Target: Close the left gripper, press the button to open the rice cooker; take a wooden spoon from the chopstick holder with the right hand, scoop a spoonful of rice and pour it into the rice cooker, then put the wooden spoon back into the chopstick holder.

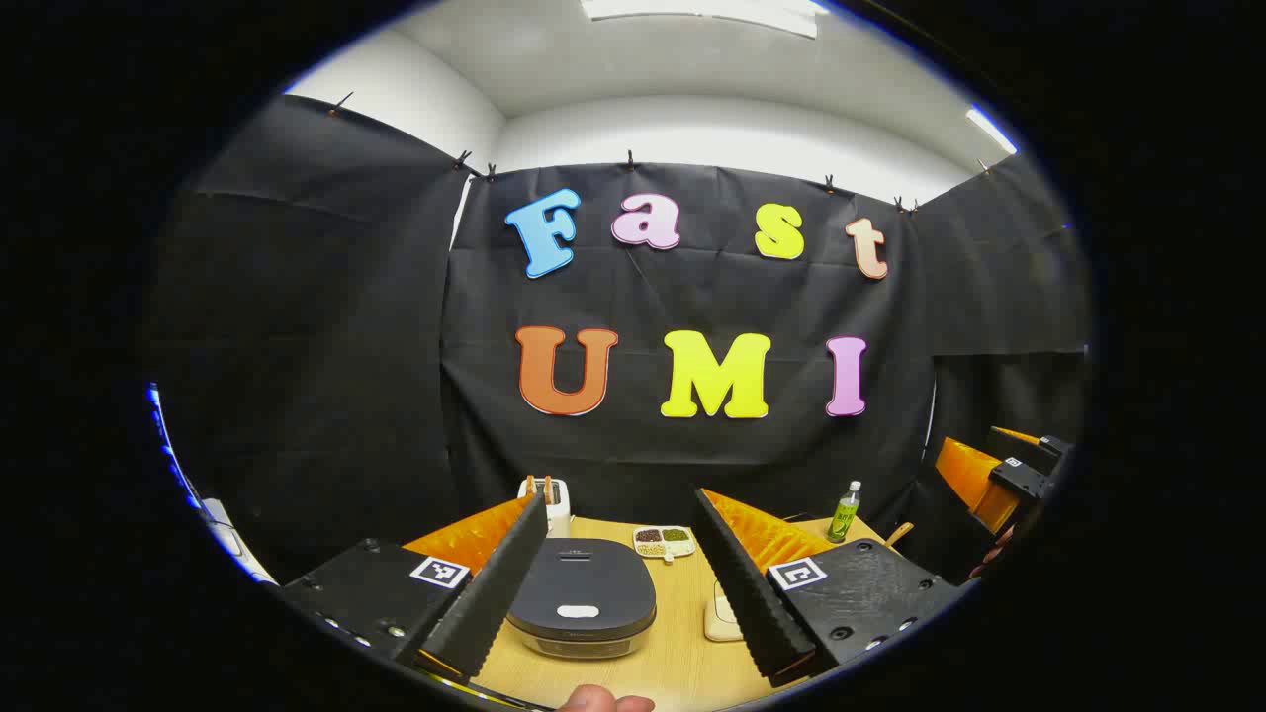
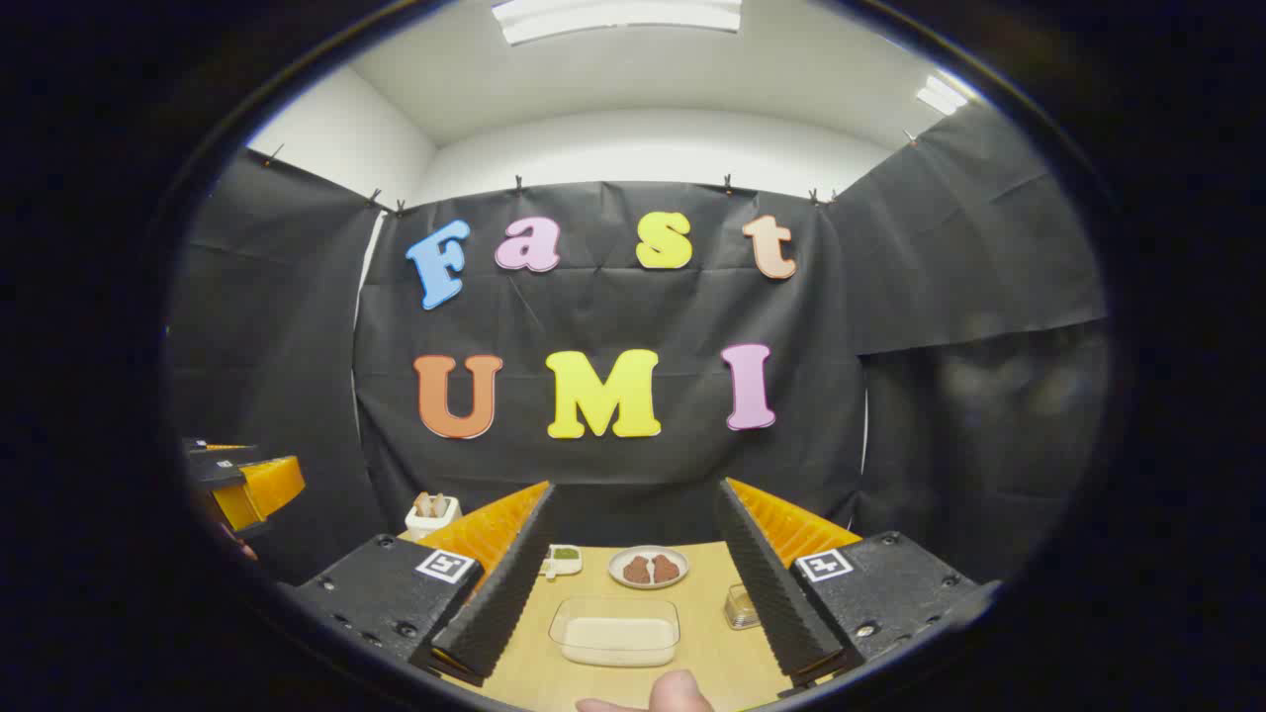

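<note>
Above the near table edge, both the left gripper (image 1: 618, 593) and right gripper (image 2: 633, 593) are being held wide open and empty, so the closed rice cooker (image 1: 584, 596) risks being straddled, its button missed.

On the tabletop (image 1: 682, 658) stood one rice cooker (image 1: 584, 598), one chopstick holder (image 1: 556, 499), one green bottle (image 1: 844, 512), one divided dish (image 1: 664, 540), one clear rice container (image 2: 615, 630), one round plate (image 2: 648, 568) and one small jar (image 2: 740, 606).
</note>
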`<state>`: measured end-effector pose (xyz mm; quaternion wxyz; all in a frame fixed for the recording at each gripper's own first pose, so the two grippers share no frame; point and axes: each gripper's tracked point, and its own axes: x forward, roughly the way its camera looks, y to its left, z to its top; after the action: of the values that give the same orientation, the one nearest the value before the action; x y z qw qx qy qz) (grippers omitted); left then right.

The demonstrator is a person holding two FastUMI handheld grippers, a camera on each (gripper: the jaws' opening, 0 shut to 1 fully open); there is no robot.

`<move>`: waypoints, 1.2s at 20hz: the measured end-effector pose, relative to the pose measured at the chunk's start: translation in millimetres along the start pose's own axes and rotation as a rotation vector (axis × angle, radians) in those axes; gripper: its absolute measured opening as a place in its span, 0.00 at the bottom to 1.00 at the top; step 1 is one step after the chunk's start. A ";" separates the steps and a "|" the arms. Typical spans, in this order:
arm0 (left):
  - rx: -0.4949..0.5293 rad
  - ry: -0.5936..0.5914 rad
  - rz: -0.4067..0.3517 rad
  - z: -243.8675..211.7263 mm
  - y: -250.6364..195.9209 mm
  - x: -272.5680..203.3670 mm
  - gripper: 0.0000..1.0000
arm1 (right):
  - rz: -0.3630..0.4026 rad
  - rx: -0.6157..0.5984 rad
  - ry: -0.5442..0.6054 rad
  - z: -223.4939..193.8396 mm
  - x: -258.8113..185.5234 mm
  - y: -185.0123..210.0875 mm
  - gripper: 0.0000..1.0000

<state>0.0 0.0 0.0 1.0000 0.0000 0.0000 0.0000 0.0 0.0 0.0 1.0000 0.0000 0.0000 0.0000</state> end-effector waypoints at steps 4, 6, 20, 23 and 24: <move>-0.001 -0.001 0.010 2.4 -2.9 0.5 0.95 | 0.001 0.003 0.006 -1.2 6.2 -5.1 1.00; -0.001 0.002 0.020 0.8 -3.3 4.3 0.95 | 0.003 0.000 0.009 -2.0 7.8 -7.2 1.00; 0.004 0.034 0.077 -3.8 1.9 4.9 0.95 | 0.019 0.008 0.024 -8.2 14.0 -16.7 1.00; 0.006 0.064 0.104 -12.7 6.1 9.1 0.95 | 0.033 0.010 0.030 -10.3 16.9 -17.6 1.00; 0.001 0.080 0.108 -15.8 6.9 9.7 0.95 | 0.037 0.010 0.031 -12.0 19.5 -18.6 1.00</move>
<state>9.7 6.9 -15.8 0.9977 0.0004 0.0399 0.0539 19.5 -18.6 -12.0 0.9997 0.0049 0.0155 0.0186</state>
